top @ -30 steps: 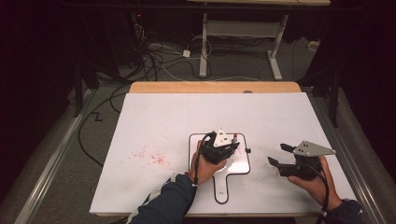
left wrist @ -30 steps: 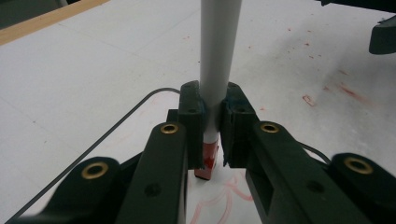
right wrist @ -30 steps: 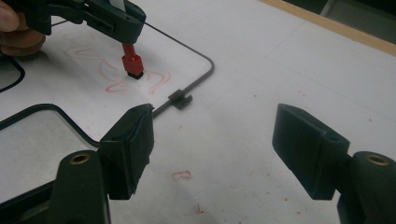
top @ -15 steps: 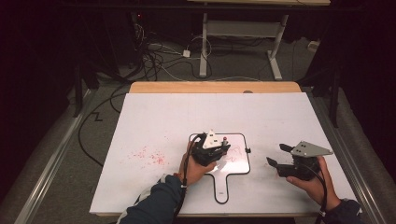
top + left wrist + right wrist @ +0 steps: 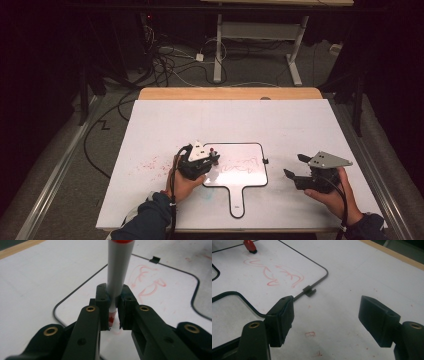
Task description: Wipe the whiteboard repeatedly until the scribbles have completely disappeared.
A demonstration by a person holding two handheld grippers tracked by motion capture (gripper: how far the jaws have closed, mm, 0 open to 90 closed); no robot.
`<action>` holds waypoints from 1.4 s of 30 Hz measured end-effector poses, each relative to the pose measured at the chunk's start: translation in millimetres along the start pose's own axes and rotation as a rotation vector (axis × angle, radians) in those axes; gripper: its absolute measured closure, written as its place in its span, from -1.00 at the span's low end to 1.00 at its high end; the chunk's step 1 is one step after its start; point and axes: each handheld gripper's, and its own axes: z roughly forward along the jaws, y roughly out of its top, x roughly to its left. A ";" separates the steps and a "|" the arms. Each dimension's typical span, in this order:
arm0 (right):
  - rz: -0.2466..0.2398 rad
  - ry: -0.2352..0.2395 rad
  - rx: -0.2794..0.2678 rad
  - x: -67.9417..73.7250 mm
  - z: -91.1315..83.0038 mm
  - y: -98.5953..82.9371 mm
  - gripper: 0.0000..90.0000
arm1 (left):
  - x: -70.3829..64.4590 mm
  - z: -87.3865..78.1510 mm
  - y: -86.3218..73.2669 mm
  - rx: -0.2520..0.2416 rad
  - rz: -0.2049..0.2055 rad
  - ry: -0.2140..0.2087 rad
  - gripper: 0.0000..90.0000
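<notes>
From the high view you are looking forward and down on the white table (image 5: 300,125), with the floor and cables beyond its far edge. Your left gripper view is sitting very close, looking along its jaws at the paddle-shaped whiteboard (image 5: 175,297) and the red scribble (image 5: 147,283) on it. Your right gripper view is looking low across the table from beside the board's clip (image 5: 309,291), taking in the same scribble. All three views are sharing that whiteboard.

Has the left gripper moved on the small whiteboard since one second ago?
Yes. The left gripper slid left, toward the whiteboard's left edge, holding the marker.
</notes>
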 end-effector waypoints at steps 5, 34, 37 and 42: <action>-0.002 -0.004 0.003 1.2 -0.5 0.0 -0.35 | -1.8 -3.5 -3.9 -0.007 -0.019 0.010 0.74; -0.011 -0.033 0.023 -0.7 -6.7 -3.3 -0.35 | -74.2 70.4 68.8 0.128 0.189 -0.097 0.74; -0.008 -0.042 0.021 -2.6 -8.0 -3.2 -0.34 | -65.2 63.1 66.3 0.151 0.166 -0.100 0.74; -0.008 -0.045 0.025 -2.6 -7.1 -2.3 -0.34 | -63.3 58.4 62.3 0.147 0.159 -0.103 0.74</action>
